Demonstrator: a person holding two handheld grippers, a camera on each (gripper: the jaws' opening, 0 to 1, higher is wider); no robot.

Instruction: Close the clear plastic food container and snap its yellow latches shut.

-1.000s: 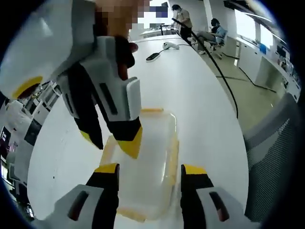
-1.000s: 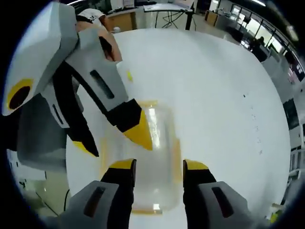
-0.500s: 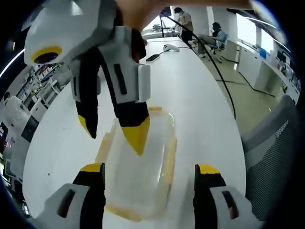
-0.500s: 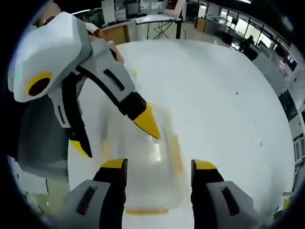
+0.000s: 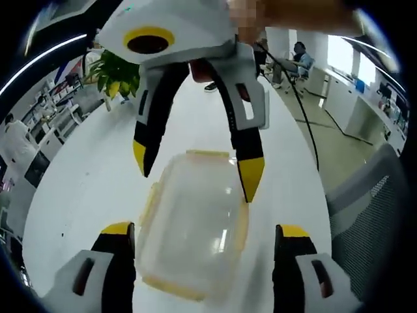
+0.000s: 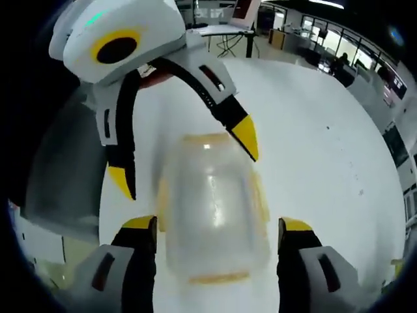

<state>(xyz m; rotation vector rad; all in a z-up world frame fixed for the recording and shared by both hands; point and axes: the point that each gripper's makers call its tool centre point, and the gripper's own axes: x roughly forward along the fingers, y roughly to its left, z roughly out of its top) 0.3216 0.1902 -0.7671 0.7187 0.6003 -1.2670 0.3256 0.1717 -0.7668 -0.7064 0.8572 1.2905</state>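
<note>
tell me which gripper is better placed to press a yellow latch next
Right, marginally. In the left gripper view, the right gripper has one yellow tip at the container's side latch. The left gripper straddles the container with jaws wide open, tips beside it.

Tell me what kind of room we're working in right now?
Most likely an open-plan office. The container sits on a long white table, a mesh office chair stands beside it, a potted plant is at the far end, and a person sits at a desk beyond.
</note>
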